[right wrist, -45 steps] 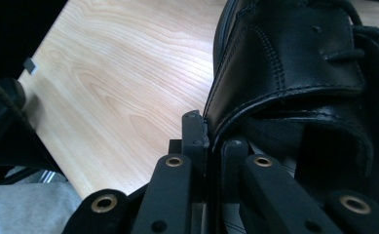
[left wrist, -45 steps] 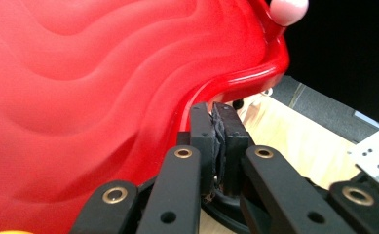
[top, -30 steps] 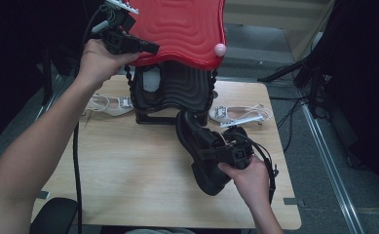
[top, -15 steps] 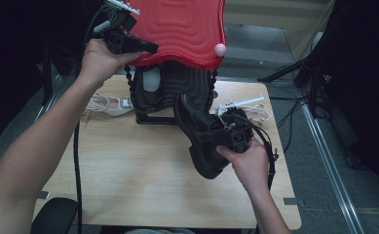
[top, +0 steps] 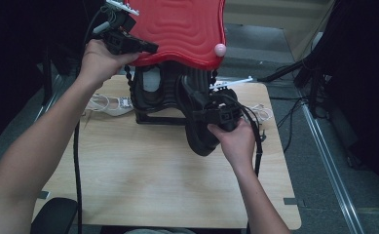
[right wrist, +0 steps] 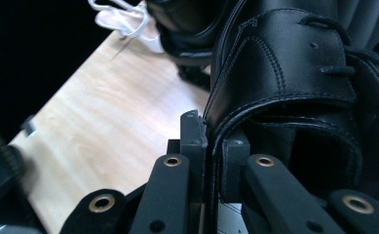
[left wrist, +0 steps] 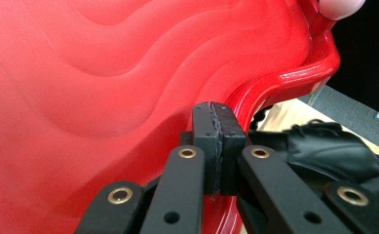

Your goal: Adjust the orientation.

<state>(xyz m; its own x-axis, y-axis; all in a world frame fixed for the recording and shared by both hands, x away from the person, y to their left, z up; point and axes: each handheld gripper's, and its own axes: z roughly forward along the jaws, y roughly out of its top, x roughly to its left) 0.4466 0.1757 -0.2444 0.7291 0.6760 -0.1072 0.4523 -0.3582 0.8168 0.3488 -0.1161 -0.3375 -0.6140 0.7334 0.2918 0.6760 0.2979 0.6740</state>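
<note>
Black shoe (top: 197, 114) upright, toe toward the table, its collar pinched in right tongs (top: 222, 117).

We see a glossy red plastic lid (left wrist: 128, 73) with a smooth, moulded wave relief. The shoe (right wrist: 294, 63) is smooth black leather with a soft sheen and visible stitched seams. The desk (top: 143, 170) shows a matt, pale wood-grain surface. The right gripper (right wrist: 214, 141) is matt black with brass-coloured rivets.
</note>
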